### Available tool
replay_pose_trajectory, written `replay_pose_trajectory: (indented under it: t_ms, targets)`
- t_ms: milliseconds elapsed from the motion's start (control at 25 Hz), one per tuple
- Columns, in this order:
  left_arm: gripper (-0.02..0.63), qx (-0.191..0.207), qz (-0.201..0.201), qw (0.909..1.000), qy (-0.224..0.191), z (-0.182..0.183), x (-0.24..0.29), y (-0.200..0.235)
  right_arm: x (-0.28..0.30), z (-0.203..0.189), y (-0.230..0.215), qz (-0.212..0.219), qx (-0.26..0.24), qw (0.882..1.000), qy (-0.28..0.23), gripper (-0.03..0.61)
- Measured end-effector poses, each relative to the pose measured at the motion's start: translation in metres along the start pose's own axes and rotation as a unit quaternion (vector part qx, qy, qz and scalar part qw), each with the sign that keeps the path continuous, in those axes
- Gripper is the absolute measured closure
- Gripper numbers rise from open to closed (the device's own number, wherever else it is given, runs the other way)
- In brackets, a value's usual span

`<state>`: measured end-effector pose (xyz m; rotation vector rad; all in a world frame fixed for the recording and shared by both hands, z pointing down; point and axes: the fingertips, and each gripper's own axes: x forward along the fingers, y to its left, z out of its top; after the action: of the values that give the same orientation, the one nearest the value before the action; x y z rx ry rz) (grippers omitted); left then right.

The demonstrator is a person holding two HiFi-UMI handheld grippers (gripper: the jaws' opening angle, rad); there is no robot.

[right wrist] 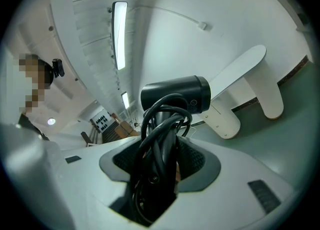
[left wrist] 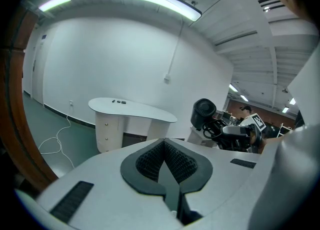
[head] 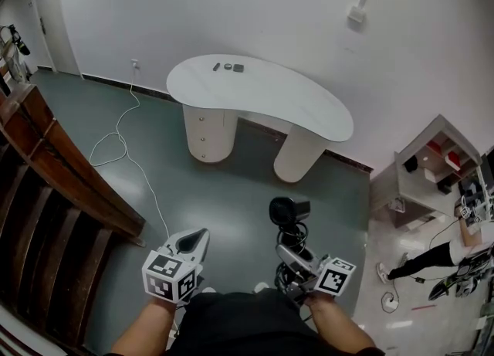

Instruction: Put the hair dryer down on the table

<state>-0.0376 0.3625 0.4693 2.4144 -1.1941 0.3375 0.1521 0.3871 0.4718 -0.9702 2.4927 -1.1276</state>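
The black hair dryer point(head: 287, 211) hangs over the grey floor with its cord wound round the handle, well short of the white curved table point(head: 262, 98). My right gripper point(head: 293, 257) is shut on that handle and cord. In the right gripper view the hair dryer point(right wrist: 176, 94) stands upright between the pads point(right wrist: 196, 160) of the right gripper point(right wrist: 159, 160), and the table point(right wrist: 239, 70) lies beyond. My left gripper point(head: 194, 243) is held low at the left, shut and empty. In the left gripper view the left gripper point(left wrist: 165, 160) points toward the table point(left wrist: 134, 108), with the hair dryer point(left wrist: 204, 113) to its right.
Two small dark items point(head: 228, 67) lie at the table's far end. A white cable point(head: 123, 140) snakes over the floor from a wall socket. Dark wooden railings point(head: 54, 169) fill the left side. A white shelf unit point(head: 432, 167) and a person point(head: 428, 260) are at the right.
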Motion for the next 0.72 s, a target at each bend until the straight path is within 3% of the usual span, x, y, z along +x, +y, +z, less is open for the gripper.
replay_pose_trajectory:
  t_ms: [120, 320, 480, 720]
  targets:
    - [0.603, 0.003, 0.0, 1.0, 0.004, -0.003, -0.011, 0.014, 0.012, -0.009, 0.007, 0.0, 0.015, 1.0, -0.004, 0.382]
    - [0.603, 0.016, 0.002, 0.9998, 0.014, -0.016, -0.03, 0.042, 0.026, -0.03, 0.012, -0.038, 0.017, 0.999, -0.014, 0.382]
    - [0.603, -0.009, 0.006, 0.9997, 0.021, -0.03, -0.039, 0.058, 0.033, -0.042, 0.013, -0.054, 0.022, 0.998, -0.003, 0.382]
    - [0.603, -0.008, 0.007, 0.9999, 0.012, -0.028, -0.044, 0.067, 0.049, -0.029, 0.015, -0.046, 0.013, 0.999, -0.02, 0.382]
